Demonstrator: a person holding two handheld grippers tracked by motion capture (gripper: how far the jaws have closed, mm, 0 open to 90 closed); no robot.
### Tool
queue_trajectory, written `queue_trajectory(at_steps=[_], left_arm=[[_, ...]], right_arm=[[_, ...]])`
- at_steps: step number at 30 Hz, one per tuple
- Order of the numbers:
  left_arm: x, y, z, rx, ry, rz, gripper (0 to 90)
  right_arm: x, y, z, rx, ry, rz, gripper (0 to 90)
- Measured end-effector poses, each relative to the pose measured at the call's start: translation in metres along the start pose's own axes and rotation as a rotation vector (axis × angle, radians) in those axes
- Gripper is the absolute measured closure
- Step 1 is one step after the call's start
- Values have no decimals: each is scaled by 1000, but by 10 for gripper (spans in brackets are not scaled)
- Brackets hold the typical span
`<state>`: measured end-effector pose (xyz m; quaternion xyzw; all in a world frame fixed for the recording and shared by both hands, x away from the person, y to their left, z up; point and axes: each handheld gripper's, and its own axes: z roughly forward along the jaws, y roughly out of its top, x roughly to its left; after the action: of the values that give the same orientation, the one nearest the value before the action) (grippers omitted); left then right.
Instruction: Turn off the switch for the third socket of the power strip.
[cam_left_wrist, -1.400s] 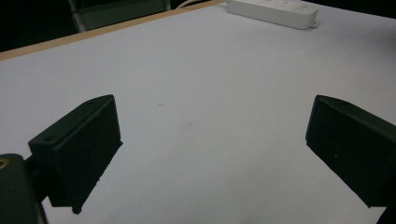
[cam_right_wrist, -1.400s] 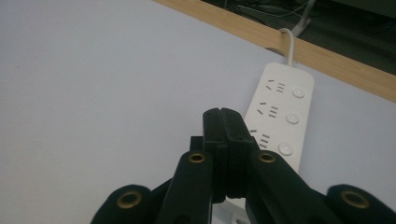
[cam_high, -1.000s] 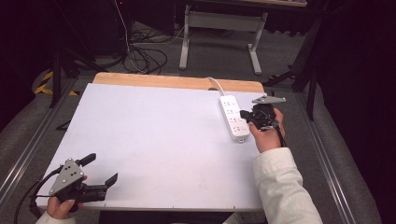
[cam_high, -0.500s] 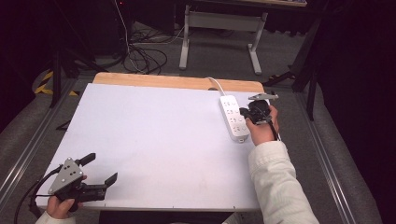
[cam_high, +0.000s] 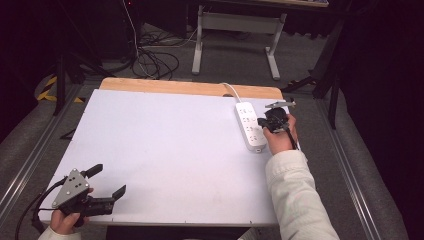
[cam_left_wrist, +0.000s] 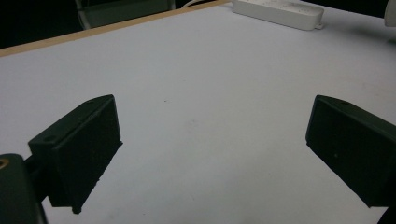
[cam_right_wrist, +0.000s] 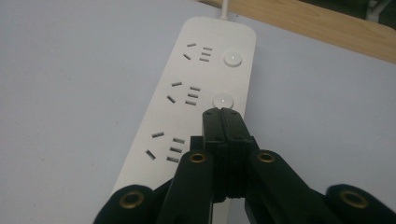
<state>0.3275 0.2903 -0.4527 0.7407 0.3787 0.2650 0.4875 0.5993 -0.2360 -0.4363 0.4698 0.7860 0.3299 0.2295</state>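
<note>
Right tool (cam_right_wrist: 223, 112) — black jaws together — over smooth white power strip (cam_right_wrist: 196, 93)

A white table (cam_high: 165, 150) with a wooden far edge carries a white power strip (cam_high: 250, 126) near its right side.

A white power strip (cam_right_wrist: 196, 93) with grey socket slots and white round buttons lies on a pale grey-white table (cam_high: 165, 150) edged in light wood, beside black grippers and a cream sleeve (cam_high: 295, 195).
</note>
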Motion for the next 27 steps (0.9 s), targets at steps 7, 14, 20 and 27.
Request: queue_trajectory(at_steps=[7,14,20,27], left_arm=[[0,0,0,1,2,5,36],[0,0,0,1,-1,3,35],[0,0,0,3,0,2,35],[0,0,0,2,-1,1,35]], right_arm=[[0,-2,6,26,8,0,900],[0,-3,10,53,13,-8,900],[0,-4,11,62,12,-12,900],[1,-4,11,62,10,-18,900]])
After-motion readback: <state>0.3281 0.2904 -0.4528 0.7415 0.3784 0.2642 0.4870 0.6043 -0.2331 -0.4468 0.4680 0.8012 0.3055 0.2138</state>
